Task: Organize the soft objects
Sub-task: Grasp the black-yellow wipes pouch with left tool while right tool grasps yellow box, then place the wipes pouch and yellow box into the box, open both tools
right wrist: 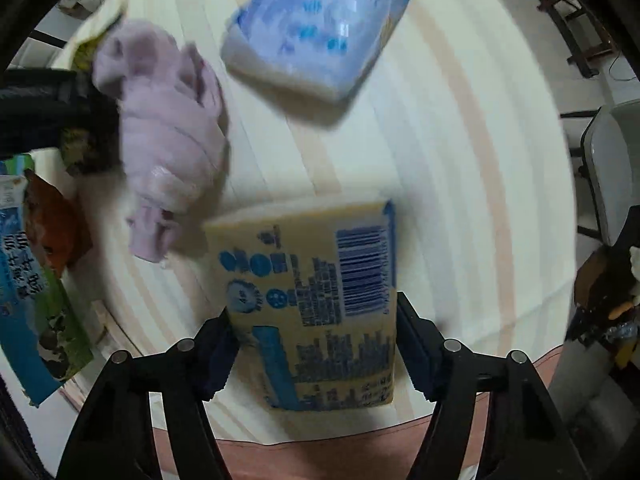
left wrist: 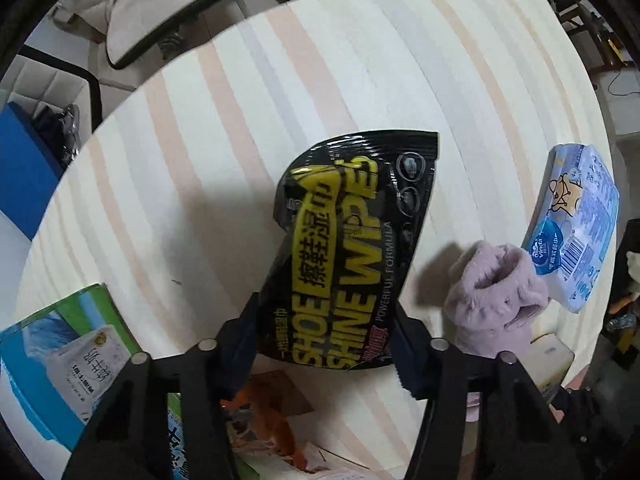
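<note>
**Both grippers hold soft packs above the striped bench**

Our left gripper [left wrist: 326,344] is clamped on the black shoe shine wipes pack [left wrist: 352,248], its two fingers pressing the pack's near end from either side. The pack juts forward and away from us, lifted over the striped bench [left wrist: 320,60], and throws a shadow on the cloth to its left.

We take the wipes pack as our landmark. Just to its right lies a pale purple fluffy sock [left wrist: 496,300] on the bench. Further right, at the bench edge, sits a blue-and-white tissue pack [left wrist: 580,224]. Well to the left of the wipes pack, near the bench edge, lies a green-and-blue box [left wrist: 64,356]. Below the pack, between the gripper fingers, an orange printed packet [left wrist: 272,412] shows in part.

Our right gripper [right wrist: 312,344] grips a cream yellow tissue pack [right wrist: 316,300] with blue print and a barcode, one finger on each side of its near end. In this view the sock [right wrist: 168,128] lies to the left beyond it, and the blue-and-white tissue pack [right wrist: 320,24] lies further off, blurred.
</note>
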Motion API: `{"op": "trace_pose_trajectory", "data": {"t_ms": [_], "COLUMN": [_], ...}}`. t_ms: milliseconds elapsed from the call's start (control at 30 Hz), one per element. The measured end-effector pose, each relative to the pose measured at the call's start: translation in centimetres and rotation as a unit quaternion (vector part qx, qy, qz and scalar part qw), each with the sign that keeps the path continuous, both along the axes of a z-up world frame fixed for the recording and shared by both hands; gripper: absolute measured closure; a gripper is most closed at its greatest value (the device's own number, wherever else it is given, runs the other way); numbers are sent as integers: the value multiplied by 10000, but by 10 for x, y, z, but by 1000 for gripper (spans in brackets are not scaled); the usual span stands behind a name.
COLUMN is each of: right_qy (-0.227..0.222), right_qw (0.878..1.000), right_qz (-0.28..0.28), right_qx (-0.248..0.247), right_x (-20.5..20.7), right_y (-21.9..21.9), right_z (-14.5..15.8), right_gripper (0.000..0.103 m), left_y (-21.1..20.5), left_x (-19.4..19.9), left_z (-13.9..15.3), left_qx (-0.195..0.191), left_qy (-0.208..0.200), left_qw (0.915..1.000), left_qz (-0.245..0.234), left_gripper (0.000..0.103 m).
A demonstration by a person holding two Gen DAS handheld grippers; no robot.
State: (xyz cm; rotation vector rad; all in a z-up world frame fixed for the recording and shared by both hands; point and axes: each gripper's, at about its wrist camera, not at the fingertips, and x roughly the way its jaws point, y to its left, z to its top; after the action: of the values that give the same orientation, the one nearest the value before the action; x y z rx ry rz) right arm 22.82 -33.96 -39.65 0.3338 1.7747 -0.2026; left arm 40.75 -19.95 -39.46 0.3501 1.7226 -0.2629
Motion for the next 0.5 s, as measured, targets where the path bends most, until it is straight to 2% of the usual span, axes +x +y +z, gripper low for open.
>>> {"op": "trace_pose_trajectory", "data": {"t_ms": [33,133,267,367,500], "right_qy": [-101,-173,-396,-683,-1132], "right_qw": [9999,9996,9991,9976,9922], "right_qz": [43,47,45,126,421], "right_qx": [-128,-214,-176,-25,298], "right_x": [-2,-9,-19,-35,-57], "right_y": [3,9,26,45,91], "right_z": [4,9,35,69,125], "right_gripper": [36,37,37,37,37], "left_y": [2,11,38,68,119], "left_x": [-3,-15,-39,-72,-118], "left_z": [3,17,65,106,156], "left_qx": [20,-57,-406,-751,-1130], "left_qy": [-95,-303,-695,-928,-1192], "left_qw": [10000,9994,9957,9906,9817], "left_qz": [16,162,468,662,968], "left_gripper": [52,53,53,53,53]}}
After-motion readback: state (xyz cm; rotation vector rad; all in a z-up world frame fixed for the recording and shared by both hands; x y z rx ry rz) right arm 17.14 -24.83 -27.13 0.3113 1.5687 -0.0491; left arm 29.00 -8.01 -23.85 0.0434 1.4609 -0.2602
